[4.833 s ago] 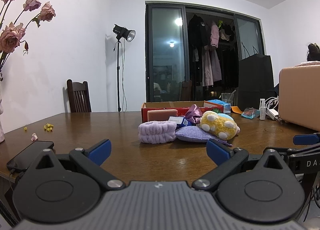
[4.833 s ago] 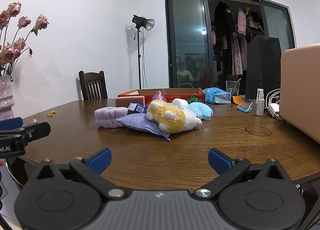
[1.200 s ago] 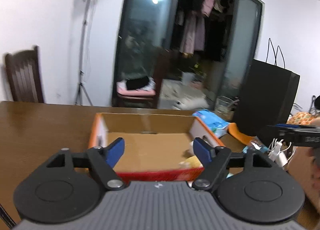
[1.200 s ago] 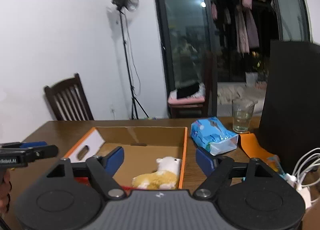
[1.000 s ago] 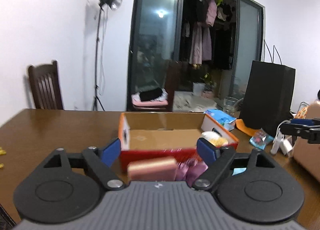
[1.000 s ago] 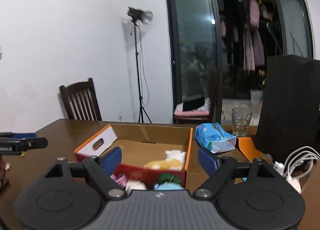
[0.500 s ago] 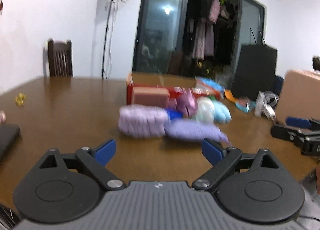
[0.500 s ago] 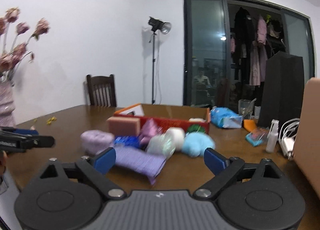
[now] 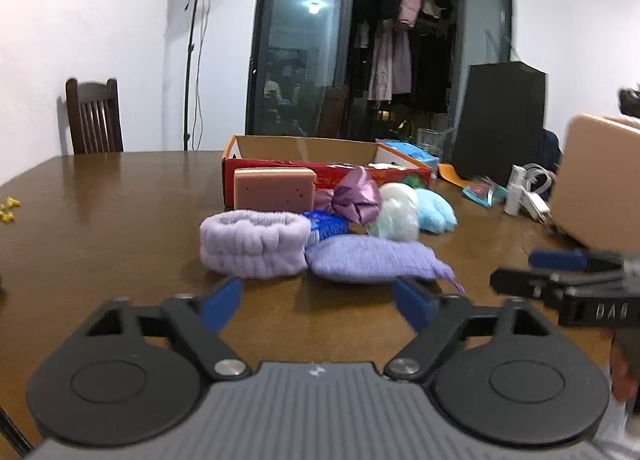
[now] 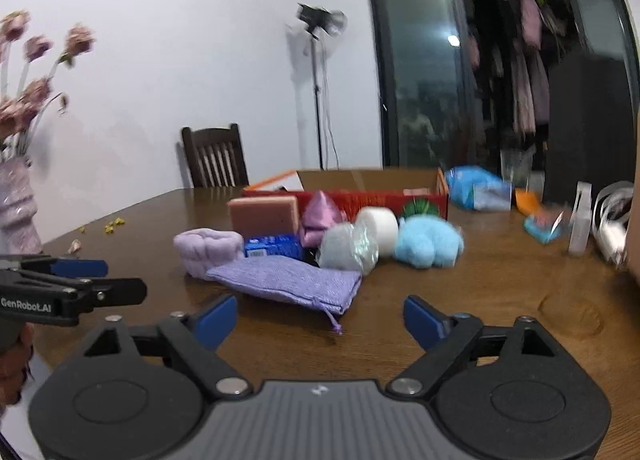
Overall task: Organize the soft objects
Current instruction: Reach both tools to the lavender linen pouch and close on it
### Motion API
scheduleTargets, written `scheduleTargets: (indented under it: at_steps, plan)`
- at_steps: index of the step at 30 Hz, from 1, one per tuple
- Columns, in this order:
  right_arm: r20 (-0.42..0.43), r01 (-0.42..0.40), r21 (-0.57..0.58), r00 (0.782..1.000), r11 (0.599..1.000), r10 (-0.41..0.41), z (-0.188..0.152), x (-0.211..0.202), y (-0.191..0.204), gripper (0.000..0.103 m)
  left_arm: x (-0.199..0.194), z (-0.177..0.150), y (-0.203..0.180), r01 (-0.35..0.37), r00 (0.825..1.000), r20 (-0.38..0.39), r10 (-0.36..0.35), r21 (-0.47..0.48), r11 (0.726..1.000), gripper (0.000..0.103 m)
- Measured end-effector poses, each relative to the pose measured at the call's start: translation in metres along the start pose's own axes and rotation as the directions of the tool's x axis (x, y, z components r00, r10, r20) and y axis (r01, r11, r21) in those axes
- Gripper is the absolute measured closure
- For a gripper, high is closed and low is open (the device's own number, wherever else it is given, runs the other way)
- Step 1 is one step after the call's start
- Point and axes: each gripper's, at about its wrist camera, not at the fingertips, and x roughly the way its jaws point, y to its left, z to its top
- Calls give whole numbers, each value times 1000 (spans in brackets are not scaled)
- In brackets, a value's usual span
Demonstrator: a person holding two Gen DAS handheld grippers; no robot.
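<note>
A: Where are the soft things, and how much free space is around them?

B: They lie in one group on the brown table [image 9: 100,196], in front of the red cardboard box [image 9: 280,148]. Nearest to the grippers is the flat lilac pouch [image 9: 368,256], and just beside it, touching, the lilac headband [image 9: 252,240]. Behind them are a pink sponge [image 9: 274,188] leaning at the box wall, a small blue packet [image 10: 272,246], a purple satin scrunchie [image 9: 356,196], a white roll [image 10: 378,228], a clear wrapped bundle [image 10: 346,248] and a light blue plush [image 10: 428,240].

A: And the edges?

B: Between the pouch and the near table edge there is a bare strip of wood. On the left side the table is free up to some yellow crumbs [image 9: 9,206] and a vase of dried roses [image 10: 18,204]. On the right it is more narrow: a spray bottle [image 10: 580,220], white cables [image 10: 612,220] and a tan case [image 9: 596,188] stand there.

A: What about the fingers?

B: The left gripper [image 9: 318,296] has its blue pads apart; they have just been closing a little, with nothing between them. The pouch lies just ahead, not touched. The right gripper [image 10: 320,316] has also just narrowed somewhat, but its pads stand wide and hold nothing; the pouch string ends between them, further ahead.
</note>
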Motion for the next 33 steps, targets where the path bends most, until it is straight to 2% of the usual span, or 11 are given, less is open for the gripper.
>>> scheduleTargets:
  at_steps: [3,6,10,15,18,20,22,25,26,27,33]
  plan:
    - [-27,-3,61,1000,998,5,8,31,-10,30,35,13,4,23,999,-37,-25,-49,999,43]
    - [-70,7,101,998,995,0,19,68,-20,46,64,20,6,58,996,-65,-63,-76,995,48]
    - [-120,38,101,992,994,-26,28,109,-25,50,90,19,5,80,988,-122,-90,-84,993,58]
    - [-236,38,27,971,999,-30,33,143,-20,79,94,11,4,129,978,-153,-140,-82,988,80]
    - [-249,21,-26,968,999,-26,28,135,-14,88,86,7,2,146,969,-185,-162,-98,984,86]
    - [-257,31,-65,965,997,-47,23,119,-8,97,73,1,-4,189,955,-212,-208,-106,976,86]
    - [-265,34,-99,962,995,-59,17,101,-6,97,59,-3,-7,230,943,-222,-249,-107,967,86]
    - [-276,19,-60,961,998,-35,11,71,-11,96,46,-7,-5,256,938,-207,-278,-124,959,63]
    - [-266,23,-42,963,999,-33,11,64,-15,91,44,-8,-5,258,940,-198,-278,-124,958,49]
    - [-248,30,-29,968,999,-36,12,58,-18,89,45,-8,-5,240,947,-190,-260,-126,963,44]
    - [-186,43,44,982,998,-35,12,54,-28,66,57,-7,-12,180,958,-201,-205,-136,974,39]
